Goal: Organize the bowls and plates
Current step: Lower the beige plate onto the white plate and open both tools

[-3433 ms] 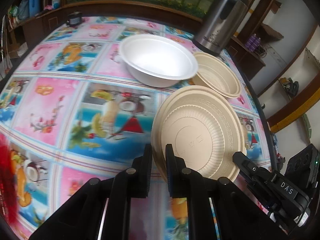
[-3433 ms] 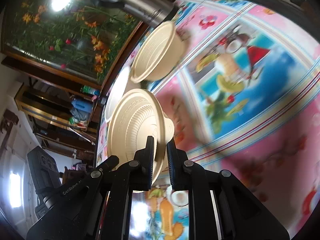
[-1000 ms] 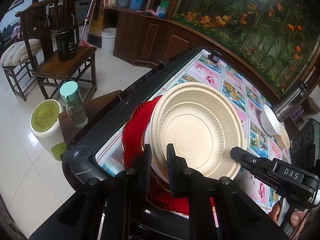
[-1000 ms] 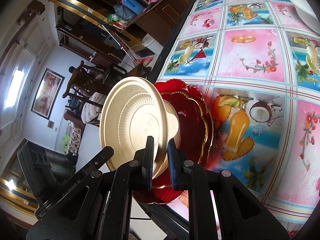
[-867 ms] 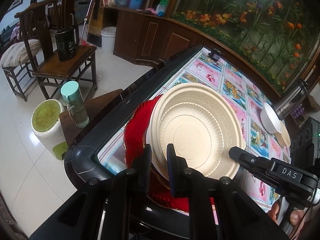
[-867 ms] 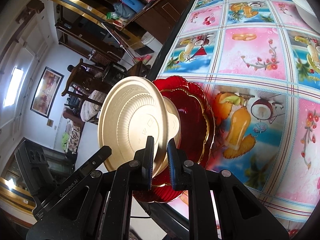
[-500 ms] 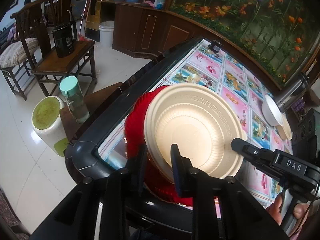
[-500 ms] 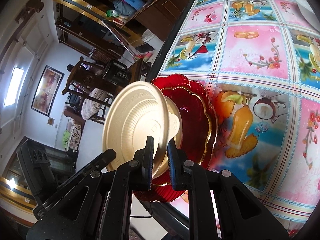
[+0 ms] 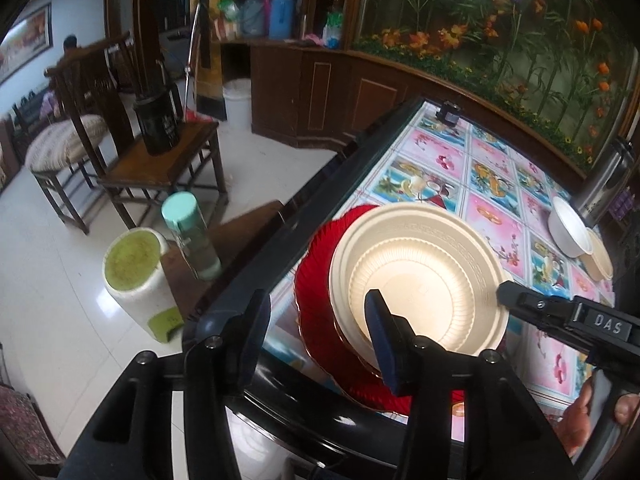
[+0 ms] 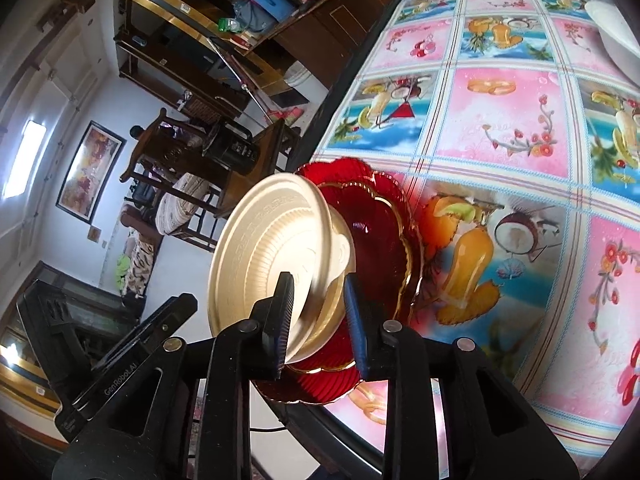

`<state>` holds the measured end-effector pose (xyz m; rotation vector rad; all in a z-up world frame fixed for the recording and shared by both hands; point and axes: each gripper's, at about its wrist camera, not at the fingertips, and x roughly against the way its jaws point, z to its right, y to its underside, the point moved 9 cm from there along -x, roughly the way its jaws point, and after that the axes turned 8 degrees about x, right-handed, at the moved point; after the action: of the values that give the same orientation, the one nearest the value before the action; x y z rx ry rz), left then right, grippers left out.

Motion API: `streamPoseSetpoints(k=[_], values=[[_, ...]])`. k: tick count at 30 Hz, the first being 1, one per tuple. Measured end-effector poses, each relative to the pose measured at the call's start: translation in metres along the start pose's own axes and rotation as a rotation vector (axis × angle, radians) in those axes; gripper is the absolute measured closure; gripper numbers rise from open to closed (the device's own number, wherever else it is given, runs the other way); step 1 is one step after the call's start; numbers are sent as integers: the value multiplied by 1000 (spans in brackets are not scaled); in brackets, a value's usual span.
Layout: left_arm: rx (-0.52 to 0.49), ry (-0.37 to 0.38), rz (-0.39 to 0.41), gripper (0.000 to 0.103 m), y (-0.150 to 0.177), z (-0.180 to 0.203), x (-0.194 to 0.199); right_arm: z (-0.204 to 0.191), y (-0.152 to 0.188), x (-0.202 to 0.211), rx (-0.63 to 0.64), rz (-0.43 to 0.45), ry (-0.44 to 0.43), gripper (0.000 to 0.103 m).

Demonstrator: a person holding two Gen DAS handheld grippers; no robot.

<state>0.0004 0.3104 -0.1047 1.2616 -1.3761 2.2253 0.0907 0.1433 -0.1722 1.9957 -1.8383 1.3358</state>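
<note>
A beige ribbed plate lies on top of a stack of beige dishes on red scalloped plates near the table corner. My left gripper is open, its jaws standing wide at the plate's near rim. My right gripper is open too, its jaws either side of the beige plate's rim without pinching it. The red plates show behind it in the right wrist view. A white bowl and a beige bowl sit at the far side of the table.
The table has a colourful fruit-print cloth and a dark raised edge. A steel thermos stands by the bowls. Beyond the edge on the floor are a stool with a green bottle, a white bin and a wooden chair.
Both grippers have opened and let go of the beige plate, which has settled onto the stack on the red plates. The left gripper has pulled back slightly.
</note>
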Motion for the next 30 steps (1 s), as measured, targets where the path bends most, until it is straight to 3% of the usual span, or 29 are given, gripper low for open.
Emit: streamPoseSetpoints(k=[3,7,20,30], values=[[-26,-23,30,48,-2,5,3,4,-3,9,-4,30,-13,77],[-48,-31,48,44,-2,13,4,18,-8,25,-34,87,-30,64],[-131,-14,46,41,2,59,4,109,-17,76,-174,210,64,64],[-207,-10,28,41,9,100,2,170,-17,103,-279,262,75,63]])
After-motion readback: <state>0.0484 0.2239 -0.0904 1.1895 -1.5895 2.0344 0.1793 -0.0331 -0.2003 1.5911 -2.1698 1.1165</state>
